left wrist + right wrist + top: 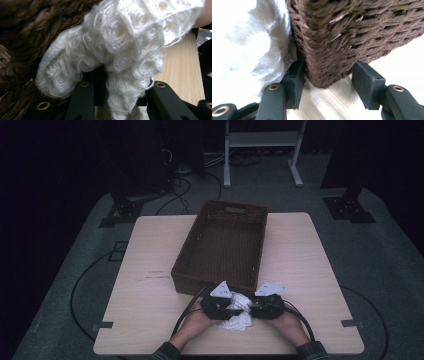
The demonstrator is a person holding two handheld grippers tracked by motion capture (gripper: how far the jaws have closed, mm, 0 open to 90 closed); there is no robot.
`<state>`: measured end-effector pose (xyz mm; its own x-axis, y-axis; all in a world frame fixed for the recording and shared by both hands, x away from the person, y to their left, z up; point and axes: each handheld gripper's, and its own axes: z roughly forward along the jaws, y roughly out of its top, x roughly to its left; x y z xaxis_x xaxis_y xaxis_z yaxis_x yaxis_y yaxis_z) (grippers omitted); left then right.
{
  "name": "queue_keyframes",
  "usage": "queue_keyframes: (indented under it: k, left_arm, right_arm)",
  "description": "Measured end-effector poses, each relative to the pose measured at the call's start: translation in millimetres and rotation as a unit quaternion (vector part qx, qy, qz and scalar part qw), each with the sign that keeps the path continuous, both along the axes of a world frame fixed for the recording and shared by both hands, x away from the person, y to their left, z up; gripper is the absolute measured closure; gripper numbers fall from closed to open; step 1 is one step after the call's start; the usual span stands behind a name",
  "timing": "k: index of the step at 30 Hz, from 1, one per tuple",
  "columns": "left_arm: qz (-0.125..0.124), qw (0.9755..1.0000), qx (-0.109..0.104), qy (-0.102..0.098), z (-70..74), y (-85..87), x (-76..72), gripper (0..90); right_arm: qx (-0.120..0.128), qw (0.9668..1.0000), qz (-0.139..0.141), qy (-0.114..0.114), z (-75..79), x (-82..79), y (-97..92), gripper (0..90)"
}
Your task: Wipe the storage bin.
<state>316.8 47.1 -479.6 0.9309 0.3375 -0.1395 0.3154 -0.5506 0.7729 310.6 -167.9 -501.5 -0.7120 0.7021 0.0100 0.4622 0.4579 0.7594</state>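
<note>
Your left gripper (226,306) is clamped on the white knit cloth (239,315), a fold pinched between its jaws, and the cloth sits bunched on the table (150,320) right against the near wall of the basket (220,280). Your right gripper (260,307) stands with jaws apart around the basket's near corner, gripping nothing; the cloth lies just beside its left jaw. This looks like the lift-in stage. Next you'll want to raise the cloth clear of the rim and over, keeping that right jaw from snagging the weave.
</note>
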Motion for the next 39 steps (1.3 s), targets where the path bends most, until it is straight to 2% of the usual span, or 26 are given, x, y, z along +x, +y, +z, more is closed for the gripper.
queue_keyframes:
  k: [8, 17, 23, 32, 39]
  left_arm:
    - [0.002, 0.9999, -0.006, -0.016, 5.3, 3.2, -7.3, 66.7]
    - [0.002, 0.9996, -0.026, -0.008, 13.5, 9.6, -12.3, 67.9]
    - [0.001, 0.9996, -0.026, -0.012, 20.7, 19.9, -15.0, 67.9]
    - [0.019, 0.9993, -0.03, -0.015, 31.5, 41.6, -18.4, 67.9]
    - [0.037, 0.9984, -0.04, -0.013, 37.2, 58.8, -18.8, 67.7]
  right_arm:
    - [0.0, 1.0, 0.0, -0.001, 0.0, 0.0, -0.1, 43.4]
    - [0.001, 1.0, 0.0, 0.001, 0.0, -0.1, 0.1, 43.4]
    - [0.0, 1.0, 0.0, 0.0, 0.0, -0.2, 0.0, 43.4]
    - [-0.001, 1.0, 0.002, 0.0, 0.1, -0.3, -0.9, 43.5]
    - [0.0, 1.0, 0.003, 0.003, 1.1, -2.0, -3.1, 48.6]
